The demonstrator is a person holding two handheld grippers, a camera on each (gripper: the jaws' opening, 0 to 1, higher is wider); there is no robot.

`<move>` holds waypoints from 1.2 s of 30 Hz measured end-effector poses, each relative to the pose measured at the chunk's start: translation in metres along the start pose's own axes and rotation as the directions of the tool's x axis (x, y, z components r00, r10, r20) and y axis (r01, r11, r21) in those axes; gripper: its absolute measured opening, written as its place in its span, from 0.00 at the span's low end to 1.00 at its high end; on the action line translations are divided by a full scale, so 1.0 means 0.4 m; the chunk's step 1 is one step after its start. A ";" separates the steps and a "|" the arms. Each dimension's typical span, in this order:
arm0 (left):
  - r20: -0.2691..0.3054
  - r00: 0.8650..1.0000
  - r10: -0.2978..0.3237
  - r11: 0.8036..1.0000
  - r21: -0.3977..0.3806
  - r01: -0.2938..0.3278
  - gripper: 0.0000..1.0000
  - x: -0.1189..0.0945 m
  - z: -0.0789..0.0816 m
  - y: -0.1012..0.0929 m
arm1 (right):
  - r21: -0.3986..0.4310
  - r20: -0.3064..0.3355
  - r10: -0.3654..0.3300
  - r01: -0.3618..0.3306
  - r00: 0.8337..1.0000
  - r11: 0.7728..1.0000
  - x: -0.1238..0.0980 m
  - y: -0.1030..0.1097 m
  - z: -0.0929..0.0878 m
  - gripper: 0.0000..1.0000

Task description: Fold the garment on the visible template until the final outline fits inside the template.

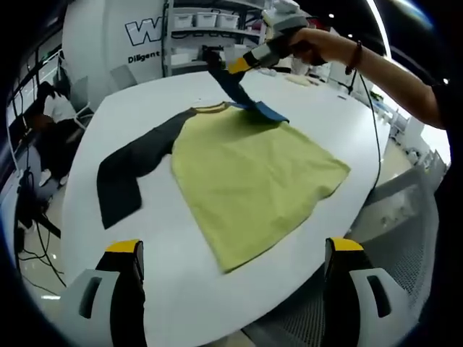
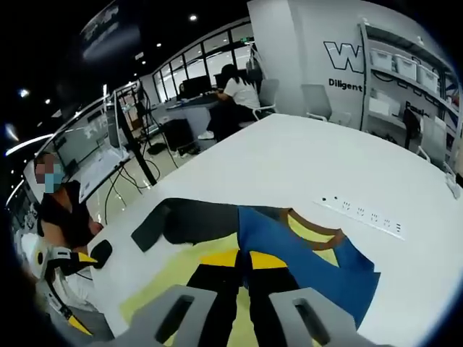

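Observation:
A yellow-green shirt (image 1: 253, 181) lies flat on the white table (image 1: 145, 231), with its dark grey sleeve (image 1: 126, 170) spread out to the left. Its blue sleeve (image 1: 242, 94) is lifted off the table at the far side, and my right gripper (image 1: 242, 65) is shut on it. In the right gripper view the jaws (image 2: 240, 260) close on the blue sleeve (image 2: 304, 260), which drapes over the brown collar (image 2: 318, 231) beside the grey sleeve (image 2: 195, 220). My left gripper (image 1: 234, 247) hangs open over the near table edge, just short of the shirt's hem.
A row of sockets (image 2: 365, 213) is set into the table beyond the collar. The table's rim (image 1: 362, 210) curves close on the right. Shelves with bins (image 1: 206, 22) and chairs (image 2: 318, 101) stand behind, and a person (image 2: 239, 94) sits at a far desk.

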State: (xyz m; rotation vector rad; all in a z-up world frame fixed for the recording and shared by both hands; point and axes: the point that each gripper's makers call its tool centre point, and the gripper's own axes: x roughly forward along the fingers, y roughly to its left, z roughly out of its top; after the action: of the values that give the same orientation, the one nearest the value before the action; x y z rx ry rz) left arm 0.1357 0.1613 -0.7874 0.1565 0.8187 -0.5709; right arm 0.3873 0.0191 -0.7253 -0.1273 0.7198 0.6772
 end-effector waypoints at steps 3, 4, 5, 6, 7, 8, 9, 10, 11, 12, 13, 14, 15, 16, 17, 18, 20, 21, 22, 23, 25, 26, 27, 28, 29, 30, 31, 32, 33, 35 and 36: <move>0.000 1.000 -0.002 1.000 0.005 0.002 0.99 -0.001 -0.001 0.003 | 0.008 -0.008 0.017 -0.017 1.000 1.000 0.024 0.031 0.000 0.00; 0.000 1.000 -0.001 1.000 0.005 0.001 0.99 -0.001 -0.001 0.004 | 0.014 -0.010 0.025 -0.025 1.000 1.000 0.032 0.042 0.001 0.00; 0.000 1.000 0.000 1.000 0.003 0.000 0.99 -0.001 -0.002 0.005 | 0.013 -0.010 0.028 -0.028 1.000 1.000 0.035 0.046 0.001 0.00; -0.001 1.000 0.002 1.000 0.003 -0.002 0.99 -0.001 -0.003 0.007 | 0.014 -0.013 0.031 -0.031 0.999 0.999 0.044 0.054 0.000 0.00; -0.002 1.000 0.005 1.000 0.001 -0.005 0.99 -0.002 -0.004 0.008 | 0.011 -0.019 0.033 -0.032 0.999 0.999 0.055 0.064 -0.002 0.00; -0.002 1.000 0.005 1.000 0.001 -0.005 0.99 -0.002 -0.005 0.008 | 0.008 -0.020 0.033 -0.033 0.999 0.999 0.058 0.066 -0.003 0.00; -0.002 1.000 0.006 1.000 0.000 -0.006 0.99 -0.003 -0.006 0.009 | 0.003 -0.025 0.028 -0.028 0.999 1.000 0.064 0.069 -0.006 0.00; -0.003 1.000 0.006 1.000 -0.001 -0.006 0.99 -0.003 -0.007 0.010 | 0.000 -0.030 0.025 -0.025 0.999 1.000 0.070 0.072 -0.009 0.00; -0.004 1.000 0.010 1.000 -0.004 -0.010 0.99 -0.004 -0.009 0.012 | -0.006 -0.032 0.030 -0.030 0.999 1.000 0.079 0.082 -0.013 0.00; -0.004 1.000 0.011 1.000 -0.005 -0.011 0.99 -0.004 -0.010 0.013 | -0.007 -0.033 0.031 -0.031 0.999 0.999 0.081 0.084 -0.014 0.00; -0.004 1.000 0.013 1.000 -0.007 -0.013 0.99 -0.005 -0.011 0.014 | -0.009 -0.039 0.031 -0.032 0.999 0.999 0.088 0.089 -0.019 0.00; -0.005 1.000 0.015 1.000 -0.009 -0.015 0.99 -0.005 -0.012 0.016 | -0.011 -0.044 0.032 -0.032 0.999 0.999 0.095 0.094 -0.024 0.00; -0.004 1.000 0.016 1.000 -0.010 -0.016 0.99 -0.005 -0.012 0.016 | -0.013 -0.045 0.030 -0.031 0.999 0.999 0.097 0.095 -0.025 0.00; -0.004 1.000 0.016 1.000 -0.012 -0.016 0.99 -0.005 -0.013 0.017 | -0.018 -0.044 0.029 -0.030 0.999 0.999 0.103 0.098 -0.026 0.00; -0.005 1.000 0.016 1.000 -0.014 -0.016 0.99 -0.005 -0.014 0.017 | -0.023 -0.043 0.027 -0.028 0.999 0.999 0.109 0.100 -0.028 0.00; -0.005 1.000 0.017 1.000 -0.015 -0.017 0.99 -0.005 -0.015 0.017 | -0.021 -0.047 0.030 -0.031 0.998 0.999 0.115 0.102 -0.030 0.00; -0.008 1.000 0.017 1.000 -0.017 -0.017 0.99 -0.005 -0.018 0.017 | -0.018 -0.055 0.040 -0.041 0.998 0.999 0.130 0.110 -0.039 0.00; -0.010 1.000 0.017 1.000 -0.017 -0.017 0.99 -0.006 -0.019 0.017 | -0.015 -0.057 0.041 -0.042 0.998 0.999 0.134 0.110 -0.043 0.00; -0.009 1.000 0.017 1.000 -0.017 -0.017 0.99 -0.007 -0.020 0.016 | -0.015 -0.066 0.040 -0.041 0.997 0.999 0.142 0.111 -0.051 0.00; -0.008 1.000 0.017 1.000 -0.016 -0.017 0.99 -0.008 -0.021 0.016 | -0.007 -0.080 0.051 -0.052 0.995 0.999 0.152 0.118 -0.065 0.00; -0.004 1.000 0.018 1.000 -0.021 -0.018 0.99 -0.010 -0.021 0.018 | 0.005 -0.094 0.067 -0.067 0.993 0.998 0.163 0.126 -0.078 0.00; -0.006 1.000 0.020 1.000 -0.024 -0.021 0.99 -0.011 -0.022 0.020 | 0.007 -0.100 0.074 -0.074 0.992 0.997 0.172 0.130 -0.086 0.00; -0.007 1.000 0.022 0.999 -0.025 -0.022 0.99 -0.011 -0.023 0.021 | 0.010 -0.103 0.075 -0.075 0.992 0.997 0.178 0.130 -0.090 0.00; -0.007 1.000 0.023 0.999 -0.026 -0.024 0.99 -0.013 -0.024 0.024 | 0.013 -0.107 0.076 -0.075 0.991 0.997 0.183 0.130 -0.094 0.00; -0.008 1.000 0.026 0.999 -0.028 -0.027 0.99 -0.014 -0.025 0.027 | 0.021 -0.119 0.083 -0.081 0.989 0.997 0.192 0.131 -0.104 0.00; -0.008 1.000 0.030 0.999 -0.028 -0.030 0.99 -0.015 -0.026 0.029 | 0.029 -0.125 0.088 -0.085 0.988 0.996 0.198 0.133 -0.110 0.00; -0.004 0.999 0.036 0.999 -0.027 -0.036 0.99 -0.016 -0.025 0.033 | 0.033 -0.123 0.098 -0.095 0.988 0.995 0.208 0.136 -0.113 0.00; -0.004 0.999 0.040 0.999 -0.028 -0.040 0.99 -0.017 -0.025 0.034 | 0.036 -0.124 0.102 -0.099 0.987 0.994 0.214 0.138 -0.116 0.00; -0.003 0.999 0.042 0.999 -0.031 -0.042 0.99 -0.019 -0.025 0.035 | 0.036 -0.130 0.105 -0.101 0.986 0.994 0.222 0.140 -0.124 0.00; 0.000 0.999 0.048 0.998 -0.037 -0.048 0.99 -0.022 -0.025 0.038 | 0.037 -0.142 0.109 -0.105 0.984 0.994 0.239 0.143 -0.138 0.00; 0.002 0.999 0.048 0.998 -0.038 -0.048 0.99 -0.023 -0.026 0.039 | 0.036 -0.147 0.110 -0.106 0.983 0.994 0.245 0.144 -0.144 0.00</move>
State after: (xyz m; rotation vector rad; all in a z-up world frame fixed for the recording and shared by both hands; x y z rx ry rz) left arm 0.1325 0.1816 -0.7891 0.1405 0.8207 -0.5099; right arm 0.3733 0.0967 -0.8251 -0.1144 0.8843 0.7665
